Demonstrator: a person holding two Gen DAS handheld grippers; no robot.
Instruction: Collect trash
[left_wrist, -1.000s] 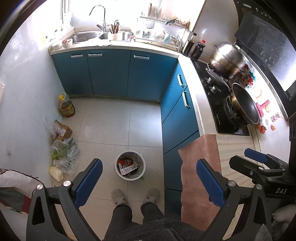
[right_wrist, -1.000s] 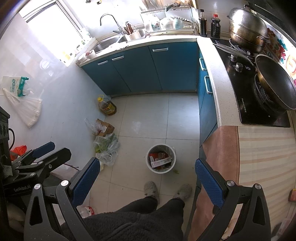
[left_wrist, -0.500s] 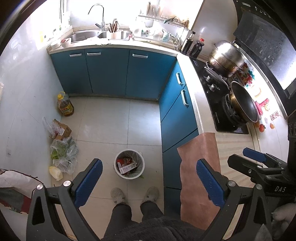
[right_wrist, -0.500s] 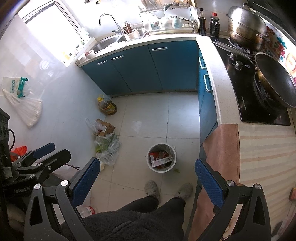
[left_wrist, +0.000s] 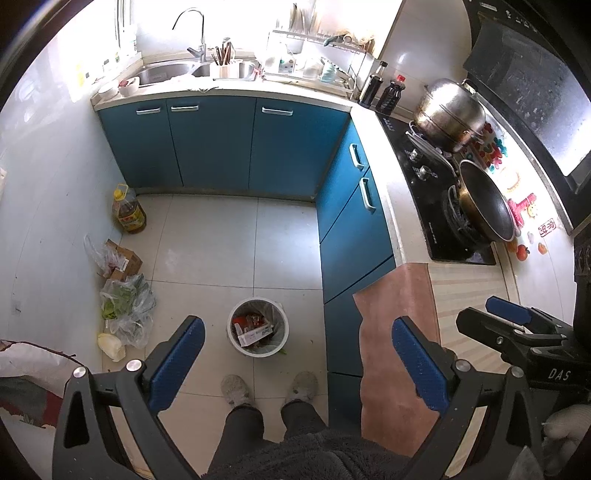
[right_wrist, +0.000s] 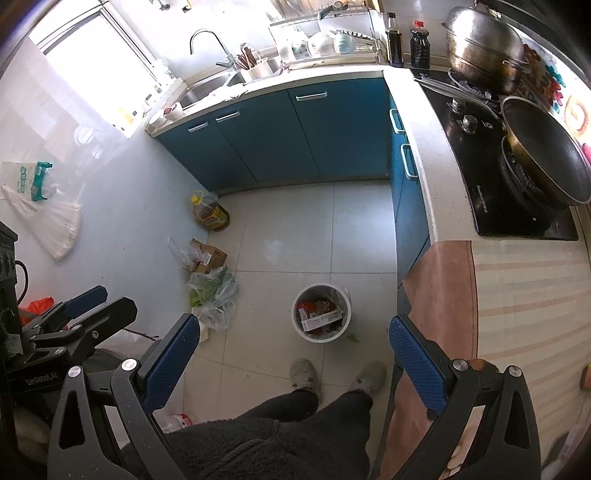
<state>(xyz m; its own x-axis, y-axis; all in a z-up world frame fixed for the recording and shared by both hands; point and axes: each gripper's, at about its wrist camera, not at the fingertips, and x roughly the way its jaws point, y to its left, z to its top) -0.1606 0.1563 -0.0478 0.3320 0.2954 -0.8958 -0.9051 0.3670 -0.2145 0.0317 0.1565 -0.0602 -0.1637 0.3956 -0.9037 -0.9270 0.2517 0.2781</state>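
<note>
- Both grippers hang high above the kitchen floor, looking down; the left gripper (left_wrist: 295, 354) and the right gripper (right_wrist: 293, 350) each have their jaws spread wide and hold nothing.
- The bin (left_wrist: 258, 328) stands on the floor tiles just in front of the person's slippers (left_wrist: 236, 389), near the blue cabinets (left_wrist: 354, 236). It is lined with a bag and already holds a white carton and some red wrappers.
- A small green scrap (right_wrist: 352, 336) lies on the tile just beside the bin, on its cabinet side.
- By the left wall sit clear bags of greens (left_wrist: 125, 299), a cardboard box (left_wrist: 123, 258) and an oil jug (left_wrist: 127, 214); whether any of these count as trash I cannot tell.
- Step in hand, as I judge it: the start, with the scene in view and no grasp begun.
- The next move likely calls for lowering one gripper to the floor. For the green scrap, the fingers must come down nearly flat to the tile and close on something thin. If the bag in the bin is the target, the jaws need its loose rim, which shows best at the far edge.
- The risk is nudging the light bin over while reaching beside it.
</note>
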